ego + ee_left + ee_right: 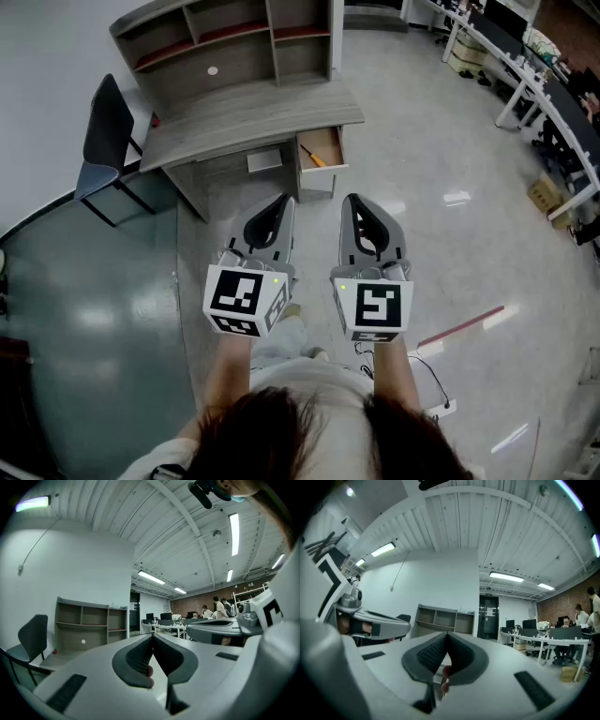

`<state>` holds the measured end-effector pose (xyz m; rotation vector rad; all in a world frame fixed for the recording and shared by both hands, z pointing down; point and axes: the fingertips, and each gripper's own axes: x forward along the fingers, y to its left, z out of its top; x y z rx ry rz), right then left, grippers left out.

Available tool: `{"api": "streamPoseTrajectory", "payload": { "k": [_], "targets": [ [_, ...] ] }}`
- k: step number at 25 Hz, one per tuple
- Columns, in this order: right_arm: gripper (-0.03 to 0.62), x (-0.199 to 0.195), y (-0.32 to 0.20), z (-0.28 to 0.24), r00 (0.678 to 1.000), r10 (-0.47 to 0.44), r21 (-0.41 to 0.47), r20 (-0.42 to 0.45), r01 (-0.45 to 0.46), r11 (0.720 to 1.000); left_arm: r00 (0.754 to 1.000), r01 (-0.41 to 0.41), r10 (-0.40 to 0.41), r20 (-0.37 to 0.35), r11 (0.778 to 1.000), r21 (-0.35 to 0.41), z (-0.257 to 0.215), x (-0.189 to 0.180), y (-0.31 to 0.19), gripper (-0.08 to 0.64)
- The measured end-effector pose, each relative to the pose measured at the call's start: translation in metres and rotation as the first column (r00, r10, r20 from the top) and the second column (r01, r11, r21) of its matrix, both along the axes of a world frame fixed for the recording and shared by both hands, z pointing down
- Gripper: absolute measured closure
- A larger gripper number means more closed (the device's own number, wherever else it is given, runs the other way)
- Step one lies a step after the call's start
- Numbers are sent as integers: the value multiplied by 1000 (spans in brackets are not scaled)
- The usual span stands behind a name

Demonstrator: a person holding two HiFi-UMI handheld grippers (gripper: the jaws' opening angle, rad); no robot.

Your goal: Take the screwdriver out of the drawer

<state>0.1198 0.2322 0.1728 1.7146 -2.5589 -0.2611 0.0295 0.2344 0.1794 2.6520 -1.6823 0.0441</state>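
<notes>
The grey desk (248, 117) has its right-hand drawer (322, 150) pulled open, and a screwdriver (314, 157) with an orange-yellow handle lies inside it. Both grippers are held up side by side in front of the desk, well short of the drawer. My left gripper (284, 200) is shut with nothing in it, and so is my right gripper (350, 200). In the left gripper view the jaws (152, 637) meet at the tip. The right gripper view shows its jaws (446, 634) closed too. Neither gripper view shows the drawer or the screwdriver.
A shelf unit (225, 37) stands on the desk's back. A dark chair (105, 141) stands left of the desk. White office tables (525, 75) with chairs run along the far right. A red strip (464, 326) lies on the floor to my right.
</notes>
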Motion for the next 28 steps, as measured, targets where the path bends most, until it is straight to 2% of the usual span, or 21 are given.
{"api": "streamPoseTrajectory", "payload": {
  "k": [12,20,28],
  "targets": [
    [566,-34,-85,2,998,45,-6,37,-45,999,1000,-20,20,-2,1000,-17,8,-54,-85,543],
    [566,-56,-137,5,992,64,-36,112,-60,998,998,-58,57,-16,998,-22,14,-85,-136,543],
    [566,-81,-172,13,995,92,-23,42,-91,996,995,-84,82,-48,996,-34,21,-107,-173,543]
  ]
}}
